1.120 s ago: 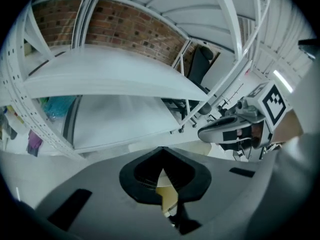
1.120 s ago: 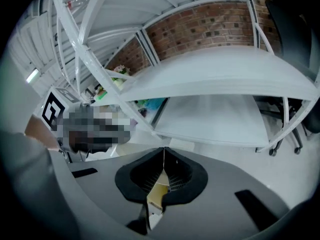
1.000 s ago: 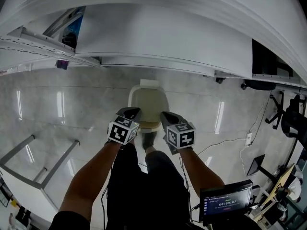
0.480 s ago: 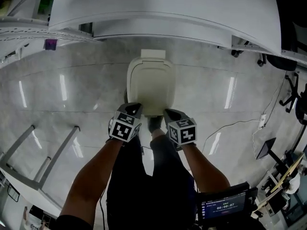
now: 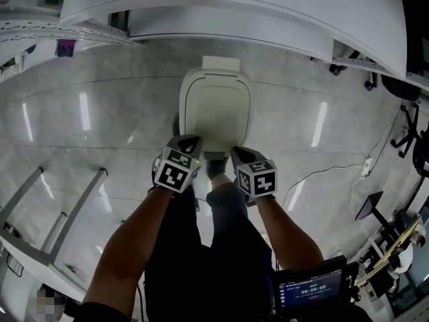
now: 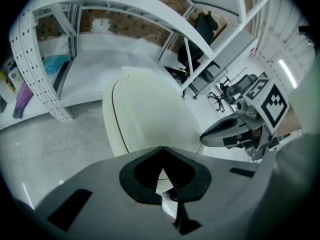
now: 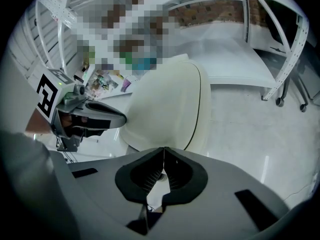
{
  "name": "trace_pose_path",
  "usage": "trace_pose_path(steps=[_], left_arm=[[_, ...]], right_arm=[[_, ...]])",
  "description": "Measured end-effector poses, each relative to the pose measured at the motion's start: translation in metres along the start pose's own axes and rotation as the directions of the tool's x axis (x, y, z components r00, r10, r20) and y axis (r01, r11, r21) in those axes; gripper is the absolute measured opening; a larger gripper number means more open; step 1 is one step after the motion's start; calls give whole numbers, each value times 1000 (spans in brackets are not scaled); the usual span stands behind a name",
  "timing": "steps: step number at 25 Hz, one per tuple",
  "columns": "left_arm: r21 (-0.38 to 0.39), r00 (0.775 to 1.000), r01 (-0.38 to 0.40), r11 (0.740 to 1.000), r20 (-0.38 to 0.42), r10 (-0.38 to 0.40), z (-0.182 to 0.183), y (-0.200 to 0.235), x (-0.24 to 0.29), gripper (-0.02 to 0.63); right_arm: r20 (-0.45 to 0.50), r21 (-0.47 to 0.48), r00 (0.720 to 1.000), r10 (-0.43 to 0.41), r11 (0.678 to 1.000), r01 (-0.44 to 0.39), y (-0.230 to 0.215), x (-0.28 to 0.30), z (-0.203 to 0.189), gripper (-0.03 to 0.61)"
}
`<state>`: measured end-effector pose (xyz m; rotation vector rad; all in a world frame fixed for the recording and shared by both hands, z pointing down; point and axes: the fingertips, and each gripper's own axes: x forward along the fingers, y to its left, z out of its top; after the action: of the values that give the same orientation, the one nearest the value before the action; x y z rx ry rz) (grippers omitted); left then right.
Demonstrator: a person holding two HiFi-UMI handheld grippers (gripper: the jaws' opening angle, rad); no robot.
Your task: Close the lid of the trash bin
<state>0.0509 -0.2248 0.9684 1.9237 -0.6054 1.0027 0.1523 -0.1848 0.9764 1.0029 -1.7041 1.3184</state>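
Floor (image 5: 87,133): pale, glossy, under my tools.
Trash bin (image 5: 181,116): just ahead of both tools, lid (image 5: 214,109) lying flat down on it.
Left gripper (image 5: 190,141): jaws pressed together, empty, at bin's near edge.
Right gripper (image 5: 238,154): jaws together too, empty, beside my left.

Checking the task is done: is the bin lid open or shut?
Shut. The lid lies flat, smooth top facing up, with no gap or inside showing in any view.

Glossy grey floor (image 5: 100,126), white shelving (image 5: 228,9).
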Motion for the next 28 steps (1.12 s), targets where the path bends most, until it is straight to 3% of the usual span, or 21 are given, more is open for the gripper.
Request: trace_pose_path(steps=[3, 5, 10, 14, 17, 21, 25, 28], left_arm=[[-24, 1000, -11, 1000, 29, 12, 10, 2, -15, -9], [-16, 996, -10, 1000, 89, 12, 30, -1, -36, -9], [91, 961, -35, 995, 277, 8, 105, -21, -127, -9], [111, 898, 6, 994, 437, -54, 163, -74, -225, -9], [106, 852, -24, 994, 523, -35, 191, -110, -302, -9], [113, 782, -67, 991, 623, -18, 220, -141, -386, -9], [136, 685, -117, 984, 729, -19, 260, -167, -441, -9], [174, 633, -158, 972, 773, -35, 268, -188, -473, -9]], right_arm=[[42, 10, 999, 16, 1000, -16, 7, -16, 18, 7], [100, -11, 995, 25, 1000, -24, 15, -37, 44, 8], [311, -117, 948, 67, 993, -31, 49, -123, 144, 8], [422, -184, 902, 93, 983, -16, 82, -220, 190, 8], [495, -216, 858, 138, 976, -33, 116, -297, 204, 8], [576, -260, 787, 222, 962, -82, 159, -373, 219, 7], [663, -324, 699, 267, 944, -54, 174, -441, 254, 7], [708, -378, 631, 315, 925, -38, 191, -484, 265, 8]])
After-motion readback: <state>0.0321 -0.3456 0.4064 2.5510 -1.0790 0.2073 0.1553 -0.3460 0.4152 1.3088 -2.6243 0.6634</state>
